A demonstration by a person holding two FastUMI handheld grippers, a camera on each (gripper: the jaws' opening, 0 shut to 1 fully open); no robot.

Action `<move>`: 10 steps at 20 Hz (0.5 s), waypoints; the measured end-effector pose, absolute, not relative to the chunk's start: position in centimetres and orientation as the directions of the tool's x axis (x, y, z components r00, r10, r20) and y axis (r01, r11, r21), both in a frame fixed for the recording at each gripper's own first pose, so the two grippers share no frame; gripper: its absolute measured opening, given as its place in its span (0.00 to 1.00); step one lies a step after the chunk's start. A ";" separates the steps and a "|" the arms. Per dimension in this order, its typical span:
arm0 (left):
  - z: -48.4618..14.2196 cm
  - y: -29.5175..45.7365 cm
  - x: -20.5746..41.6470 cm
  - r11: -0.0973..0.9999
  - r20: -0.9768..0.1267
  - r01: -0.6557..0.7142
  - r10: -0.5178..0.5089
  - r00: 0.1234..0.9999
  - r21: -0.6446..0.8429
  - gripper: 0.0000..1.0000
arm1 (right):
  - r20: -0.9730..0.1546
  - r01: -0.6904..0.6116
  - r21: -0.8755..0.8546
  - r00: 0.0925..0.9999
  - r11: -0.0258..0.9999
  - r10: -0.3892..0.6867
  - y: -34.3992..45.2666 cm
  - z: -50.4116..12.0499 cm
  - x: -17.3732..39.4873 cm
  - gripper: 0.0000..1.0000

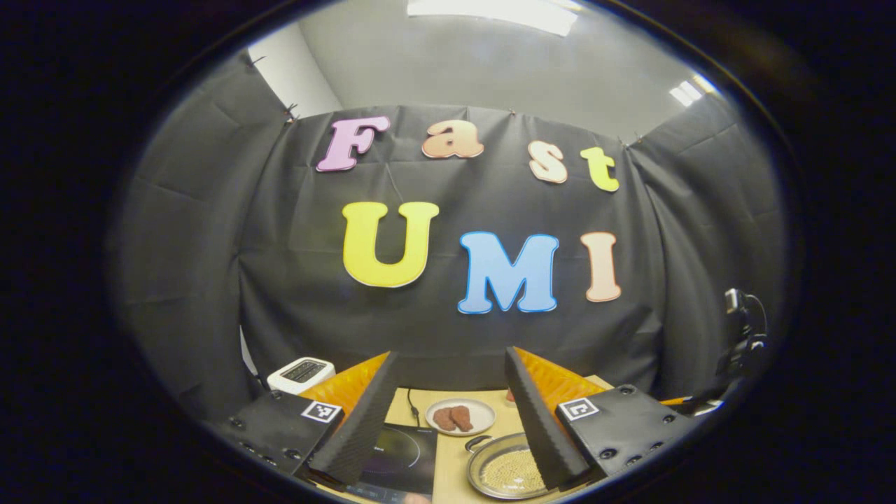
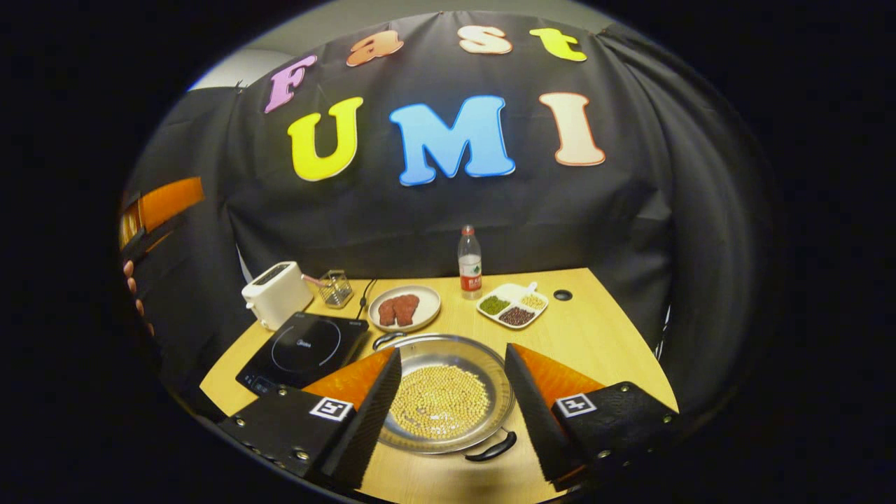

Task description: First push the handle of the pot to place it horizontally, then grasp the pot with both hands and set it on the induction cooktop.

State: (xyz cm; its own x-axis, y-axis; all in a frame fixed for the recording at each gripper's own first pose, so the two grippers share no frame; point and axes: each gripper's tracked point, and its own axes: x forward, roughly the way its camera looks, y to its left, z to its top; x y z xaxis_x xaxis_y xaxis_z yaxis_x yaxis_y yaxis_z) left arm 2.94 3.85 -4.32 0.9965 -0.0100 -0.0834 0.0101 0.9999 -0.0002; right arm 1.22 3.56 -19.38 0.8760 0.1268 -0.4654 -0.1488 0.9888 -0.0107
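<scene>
Right gripper view: pot (image 2: 441,392) on surface (image 2: 602,336) right of cooktop (image 2: 308,346), handles (image 2: 492,448) near and far; plate (image 2: 404,308), toaster (image 2: 276,294), bottle (image 2: 470,262) behind. Right gripper (image 2: 451,413) and left gripper (image 1: 448,420) fingers wide apart, holding nothing.

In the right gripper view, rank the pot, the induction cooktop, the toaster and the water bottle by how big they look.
1. pot, though it sits nearest the camera, which inflates it
2. induction cooktop, not far behind the pot
3. toaster
4. water bottle, farthest back, so its true size is unsure
</scene>
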 end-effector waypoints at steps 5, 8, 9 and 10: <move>-5.2 4.2 2.4 1.000 -0.103 -0.004 0.005 0.995 0.011 0.97 | -0.592 -0.153 -0.016 0.798 0.988 0.114 3.3 -24.1 -0.8 0.48; -5.3 4.6 2.3 1.000 -0.108 -0.009 0.011 0.994 0.016 0.95 | -0.660 -0.158 0.038 0.738 0.987 0.144 3.5 -26.7 -2.2 0.28; -5.4 4.7 2.3 1.000 -0.109 -0.011 0.012 0.994 0.015 0.95 | -0.672 -0.165 0.043 0.726 0.985 0.150 3.5 -27.2 -2.4 0.28; -5.3 4.8 2.3 1.000 -0.111 -0.013 0.015 0.994 0.014 0.95 | -0.689 -0.155 0.033 0.712 0.987 0.135 3.0 -27.9 -3.1 0.14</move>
